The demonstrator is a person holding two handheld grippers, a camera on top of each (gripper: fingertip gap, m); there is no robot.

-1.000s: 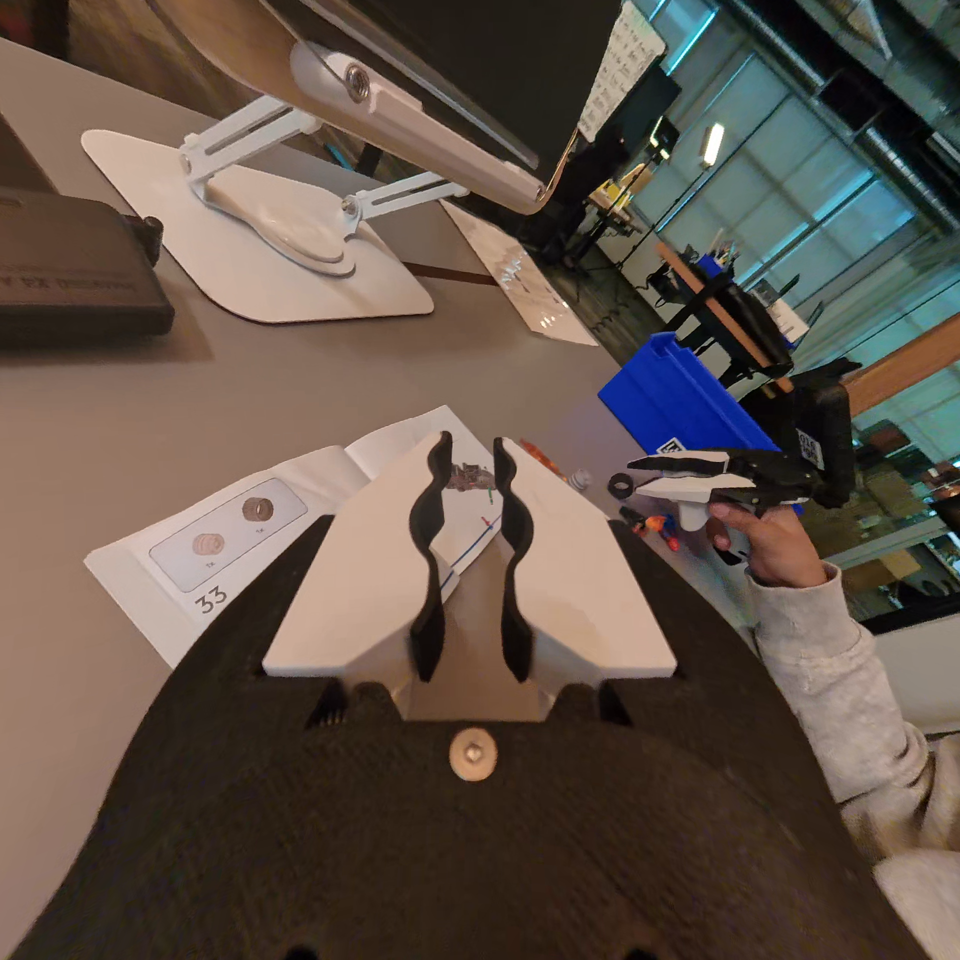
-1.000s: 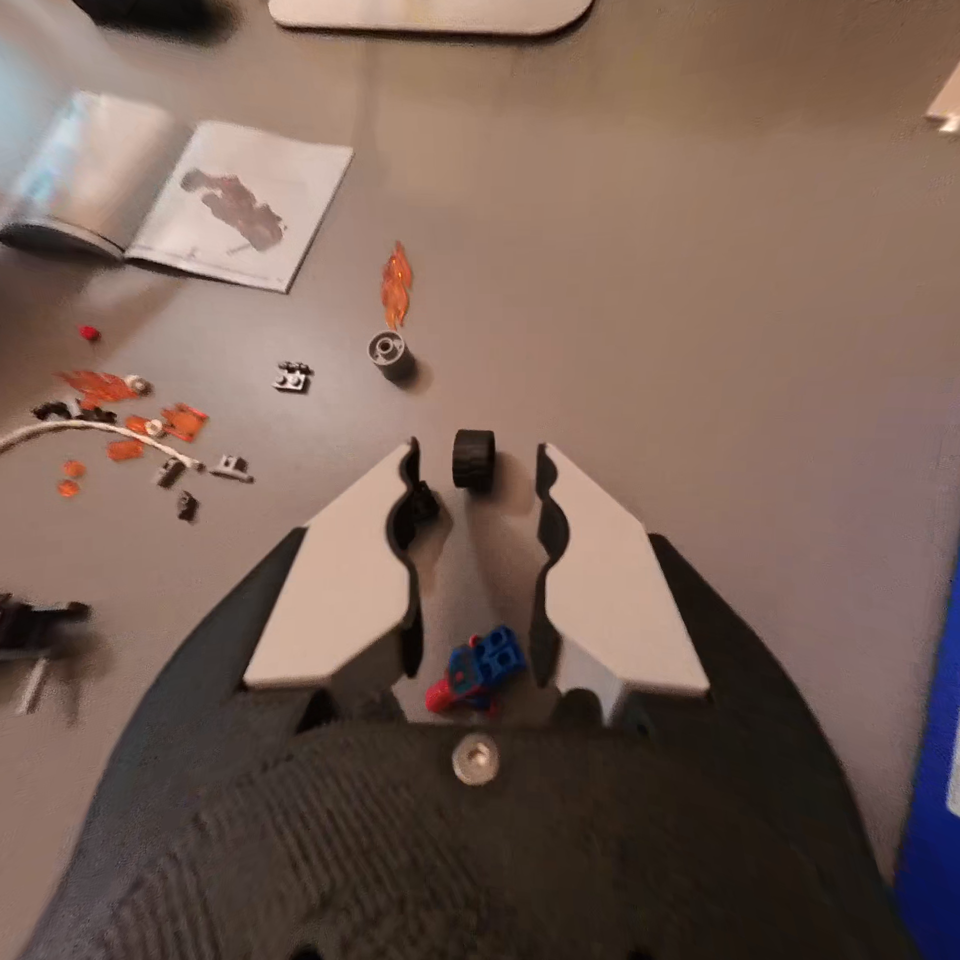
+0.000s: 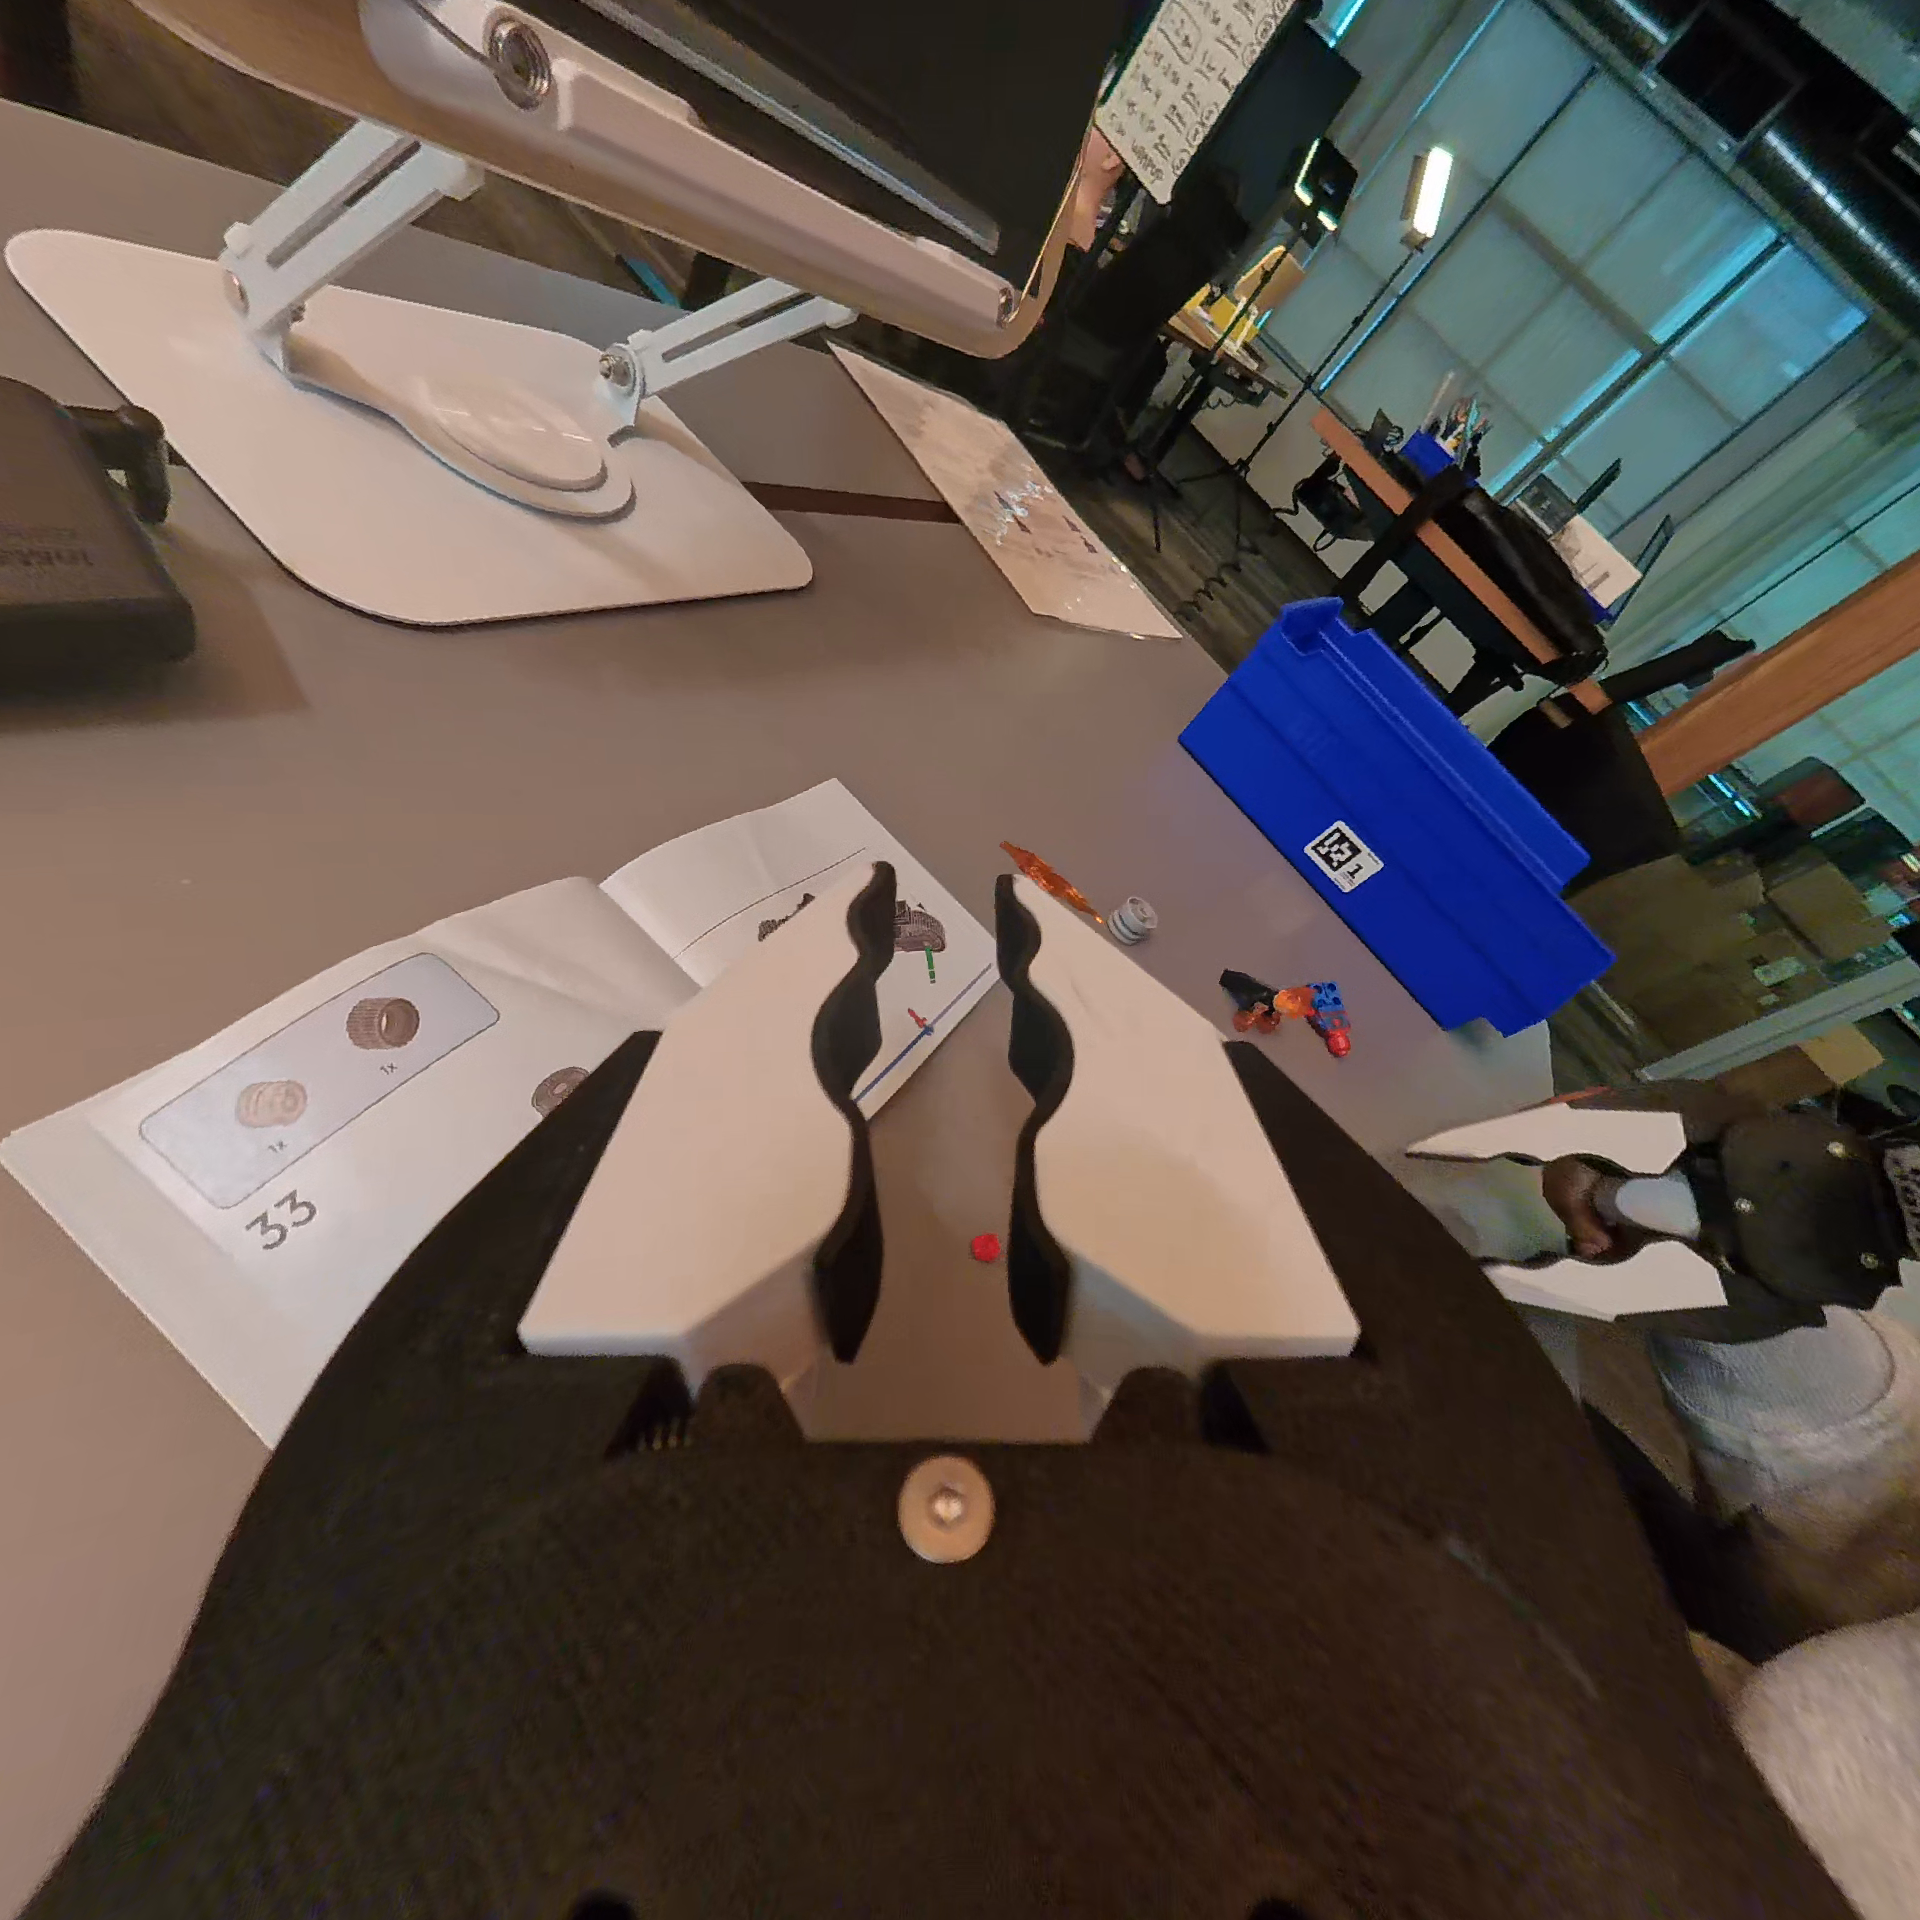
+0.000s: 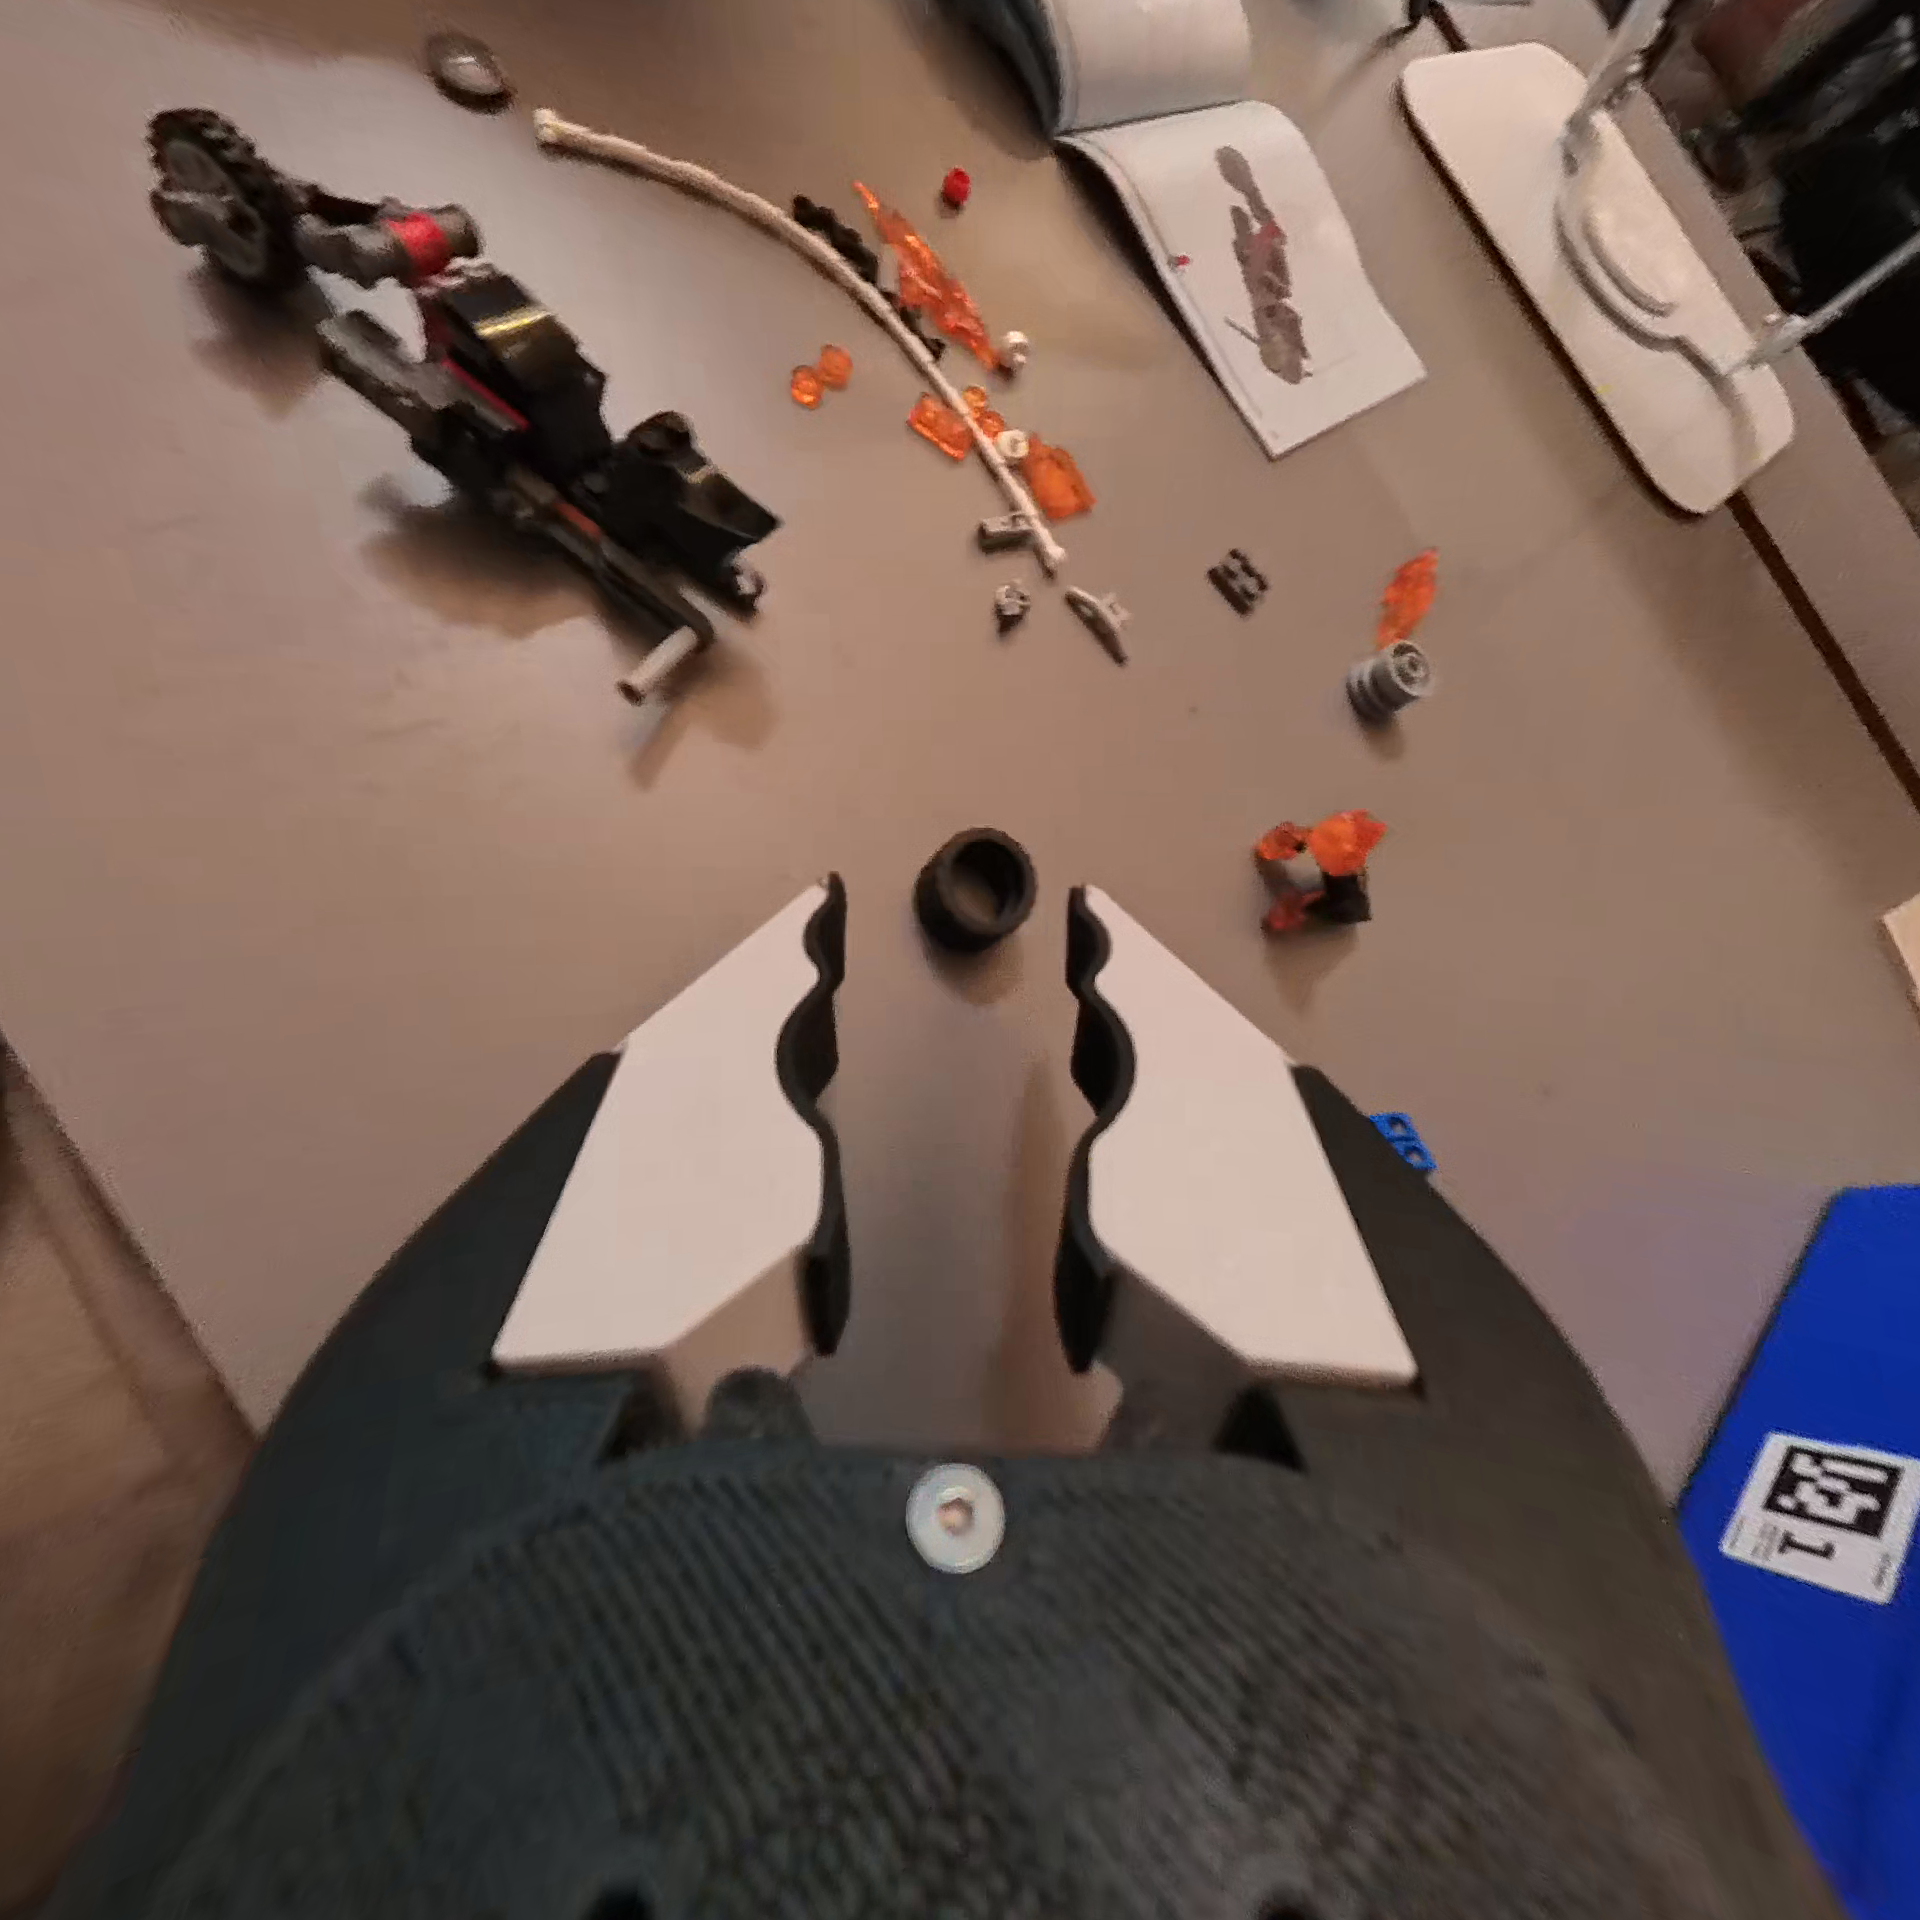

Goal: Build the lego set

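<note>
Tyre just ahead of splayed R gripper

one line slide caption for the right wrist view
Open right gripper lined up on a black tyre, loose pieces and half-built motorbike beyond.

Partly built black motorcycle: lies on the grey table at far left, spoked wheel at its far end, red accents along the frame. Black tyre: loose, on its side, hollow facing up. Grey wheel hub: loose, to the right beyond the tyre. White string: curved, running through scattered orange translucent pieces. Small red stud: alone. Open instruction booklet: flat.
</note>
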